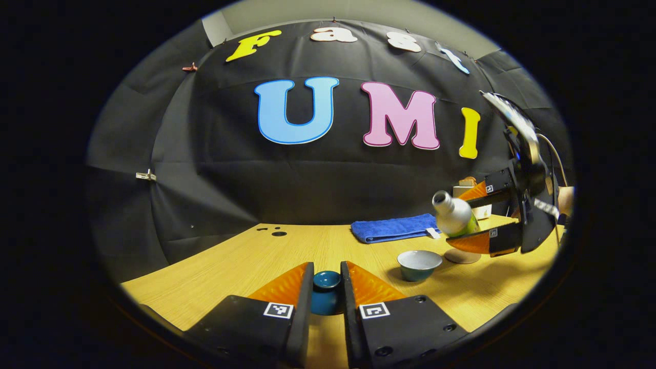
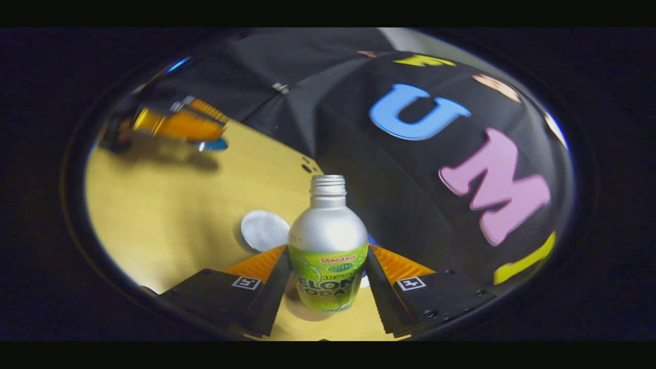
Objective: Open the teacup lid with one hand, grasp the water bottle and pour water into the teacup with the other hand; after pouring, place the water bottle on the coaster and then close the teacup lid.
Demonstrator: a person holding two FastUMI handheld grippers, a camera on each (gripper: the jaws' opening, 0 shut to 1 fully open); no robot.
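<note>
My left gripper (image 1: pixel 326 264) is shut on the teal teacup lid (image 1: pixel 326 291), held low over the wooden table (image 1: pixel 246 266). To its right the grey-blue teacup (image 1: pixel 419 264) stands uncovered. Above and right of the cup, my right gripper (image 1: pixel 455 219) is shut on the silver and green water bottle (image 1: pixel 453 214), which is uncapped and tilted with its mouth toward the left. A round coaster (image 1: pixel 461 255) lies just behind the cup. In the right gripper view the bottle (image 2: pixel 328 256) sits between my right gripper (image 2: pixel 328 248) fingers, with the teacup (image 2: pixel 264 230) below and the left gripper (image 2: pixel 177 124) farther off.
A folded blue towel (image 1: pixel 393 228) lies at the back of the table against the black cloth wall. A small box (image 1: pixel 470 188) stands behind the right gripper. Dark holes (image 1: pixel 279 233) mark the table's far left part.
</note>
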